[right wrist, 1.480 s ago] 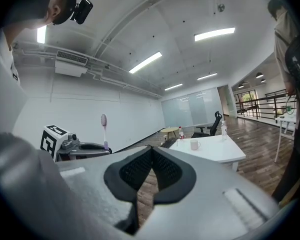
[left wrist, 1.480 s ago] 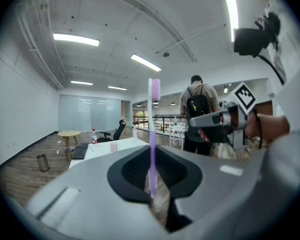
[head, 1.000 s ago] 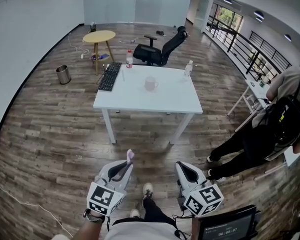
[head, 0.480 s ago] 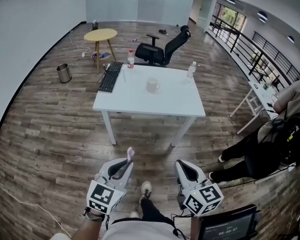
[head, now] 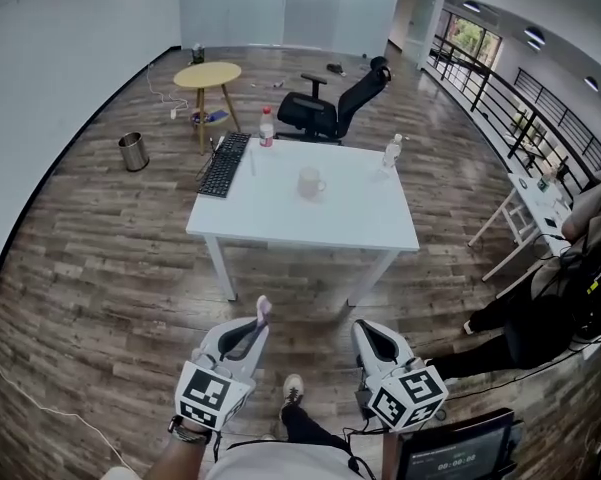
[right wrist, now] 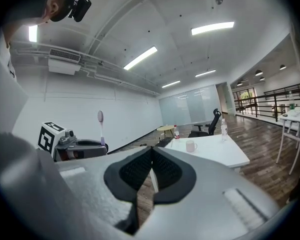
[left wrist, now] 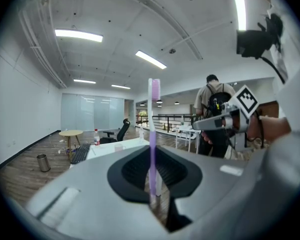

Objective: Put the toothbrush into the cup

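A purple toothbrush (left wrist: 152, 134) with a pink head (head: 263, 309) stands upright between the jaws of my left gripper (head: 248, 334), which is shut on it. From the right gripper view the same toothbrush (right wrist: 101, 126) sticks up out of the left gripper (right wrist: 82, 148). My right gripper (head: 376, 342) is shut with nothing in it. The white cup (head: 309, 182) stands near the middle of a white table (head: 280, 223) some way ahead of both grippers. That cup (right wrist: 190, 145) also shows in the right gripper view.
On the table lie a black keyboard (head: 225, 163), a red-capped bottle (head: 266, 127) and a clear bottle (head: 389, 152). A black office chair (head: 332, 109) stands behind it, a yellow round stool (head: 208, 78) and metal bin (head: 132, 151) to the left. A person (head: 555, 303) sits at right.
The table and cup have drawn slightly nearer in the head view as the person walks forward. Both grippers keep their pose, the left still holding the toothbrush.
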A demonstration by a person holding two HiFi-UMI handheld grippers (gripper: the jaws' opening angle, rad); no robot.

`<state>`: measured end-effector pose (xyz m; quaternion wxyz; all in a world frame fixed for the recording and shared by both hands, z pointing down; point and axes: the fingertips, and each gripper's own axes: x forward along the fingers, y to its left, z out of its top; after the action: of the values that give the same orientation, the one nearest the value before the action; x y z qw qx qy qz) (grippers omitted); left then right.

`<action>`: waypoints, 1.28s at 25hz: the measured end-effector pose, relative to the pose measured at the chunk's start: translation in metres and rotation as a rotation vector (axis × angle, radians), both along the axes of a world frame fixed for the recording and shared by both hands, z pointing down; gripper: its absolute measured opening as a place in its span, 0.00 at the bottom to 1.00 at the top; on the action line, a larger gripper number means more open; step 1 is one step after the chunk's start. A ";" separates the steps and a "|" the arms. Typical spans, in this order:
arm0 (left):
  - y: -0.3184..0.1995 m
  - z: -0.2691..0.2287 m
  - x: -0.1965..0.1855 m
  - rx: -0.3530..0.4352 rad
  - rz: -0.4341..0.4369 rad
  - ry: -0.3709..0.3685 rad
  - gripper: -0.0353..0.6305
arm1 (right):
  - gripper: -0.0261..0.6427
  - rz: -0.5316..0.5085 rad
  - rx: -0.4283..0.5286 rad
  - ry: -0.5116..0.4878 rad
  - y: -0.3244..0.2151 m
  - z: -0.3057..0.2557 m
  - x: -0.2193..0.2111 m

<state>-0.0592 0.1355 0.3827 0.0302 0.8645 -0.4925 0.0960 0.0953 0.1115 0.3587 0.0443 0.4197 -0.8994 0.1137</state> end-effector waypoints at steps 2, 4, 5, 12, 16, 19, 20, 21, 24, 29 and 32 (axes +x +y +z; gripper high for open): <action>-0.007 0.001 0.001 -0.003 -0.005 0.000 0.11 | 0.04 -0.005 -0.005 0.002 -0.008 0.002 0.001; -0.015 0.002 0.002 -0.007 -0.008 0.001 0.11 | 0.04 -0.010 -0.011 0.004 -0.015 0.004 0.001; -0.019 0.001 0.002 -0.007 -0.008 0.001 0.11 | 0.04 -0.011 -0.014 0.004 -0.020 0.004 0.001; -0.047 -0.004 0.009 -0.014 -0.007 0.004 0.11 | 0.04 -0.014 -0.022 -0.003 -0.052 0.000 0.006; -0.063 -0.010 0.014 -0.005 -0.006 -0.007 0.11 | 0.04 -0.022 -0.016 -0.009 -0.068 -0.003 0.008; -0.073 -0.013 0.019 0.001 -0.001 -0.016 0.11 | 0.04 -0.029 -0.012 -0.025 -0.079 -0.004 0.009; -0.076 -0.015 0.020 0.001 0.001 -0.018 0.11 | 0.04 -0.034 -0.011 -0.033 -0.083 -0.006 0.008; -0.079 -0.015 0.021 0.000 0.003 -0.018 0.11 | 0.04 -0.039 -0.010 -0.039 -0.087 -0.006 0.007; -0.091 -0.016 0.025 -0.004 0.008 -0.024 0.11 | 0.04 -0.049 -0.010 -0.048 -0.098 -0.007 0.007; -0.109 -0.017 0.031 0.006 0.002 -0.030 0.11 | 0.04 -0.059 -0.006 -0.048 -0.115 -0.006 0.011; -0.121 -0.018 0.032 0.000 -0.003 -0.027 0.11 | 0.04 -0.073 -0.005 -0.054 -0.126 -0.008 0.009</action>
<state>-0.0270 0.0149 0.3644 0.0237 0.8623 -0.4943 0.1074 0.1039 -0.0140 0.3503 0.0251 0.3832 -0.9147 0.1258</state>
